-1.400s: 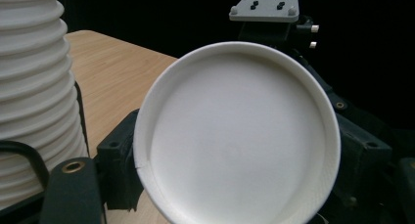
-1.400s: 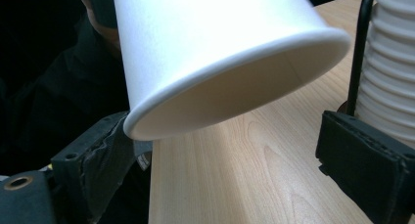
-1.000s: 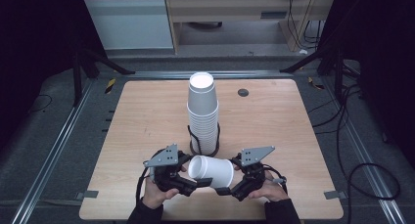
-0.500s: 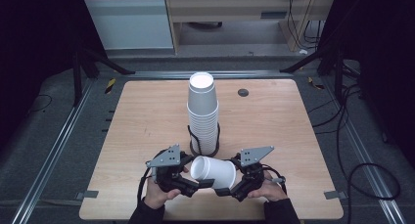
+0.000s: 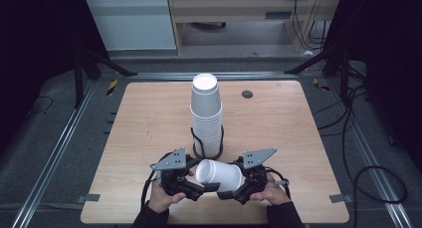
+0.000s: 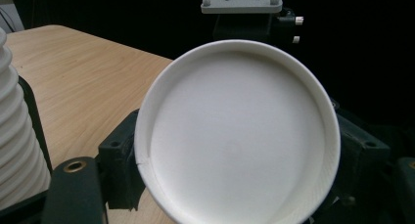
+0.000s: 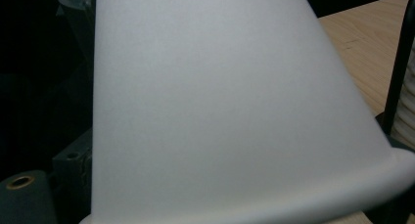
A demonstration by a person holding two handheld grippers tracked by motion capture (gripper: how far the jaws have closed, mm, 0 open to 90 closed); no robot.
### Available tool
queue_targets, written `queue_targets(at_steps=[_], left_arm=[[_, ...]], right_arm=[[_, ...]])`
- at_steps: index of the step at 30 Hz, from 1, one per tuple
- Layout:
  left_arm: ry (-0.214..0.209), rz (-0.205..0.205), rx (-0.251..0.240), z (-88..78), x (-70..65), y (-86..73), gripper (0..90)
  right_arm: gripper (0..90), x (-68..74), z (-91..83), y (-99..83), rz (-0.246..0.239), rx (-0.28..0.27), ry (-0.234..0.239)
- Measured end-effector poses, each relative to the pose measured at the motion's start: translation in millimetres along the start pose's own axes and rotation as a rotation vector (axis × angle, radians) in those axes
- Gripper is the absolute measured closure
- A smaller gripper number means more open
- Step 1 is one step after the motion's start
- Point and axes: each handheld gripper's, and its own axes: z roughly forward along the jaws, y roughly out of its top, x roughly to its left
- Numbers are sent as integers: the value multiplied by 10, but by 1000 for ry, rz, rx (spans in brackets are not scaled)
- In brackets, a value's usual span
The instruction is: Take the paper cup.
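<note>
The wooden desk (image 5: 149,123) carried a tall stack of white cups (image 5: 206,116) standing in a black wire holder (image 5: 195,138) near its middle. Just in front of the stack, a single white cup (image 5: 219,175) lay on its side above the near edge, held up between the two tongs. The left tongs (image 5: 196,188) were partly open around the cup's base end, while the right tongs (image 5: 231,192), which had just been closing, gripped its rim end
</note>
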Motion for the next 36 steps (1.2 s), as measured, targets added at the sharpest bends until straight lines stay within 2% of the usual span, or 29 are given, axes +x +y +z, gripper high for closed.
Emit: queue_targets(at_steps=[12, 18, 23, 30, 32, 34, 36], left_arm=[[-9, -6, -8, -13, 1, -1, 209], [15, 11, 3, -87, -5, 11, 149], [30, 15, 14, -199, 3, 14, 121], [50, -16, 39, -345, 51, -71, 106], [62, -21, 38, -363, 54, -101, 100], [53, -27, 42, -369, 58, -133, 100], [69, -21, 70, -353, 54, -149, 94]], right_arm=[[98, 15, -5, 9, -11, 5, -3], [97, 22, -30, 15, -20, 25, -3], [96, 23, -91, 57, -44, 66, -21], [94, -2, -164, 80, -67, 132, -54], [93, -11, -181, 91, -77, 160, -68], [93, -15, -181, 93, -79, 171, -72], [93, -24, -173, 95, -89, 201, -82]])
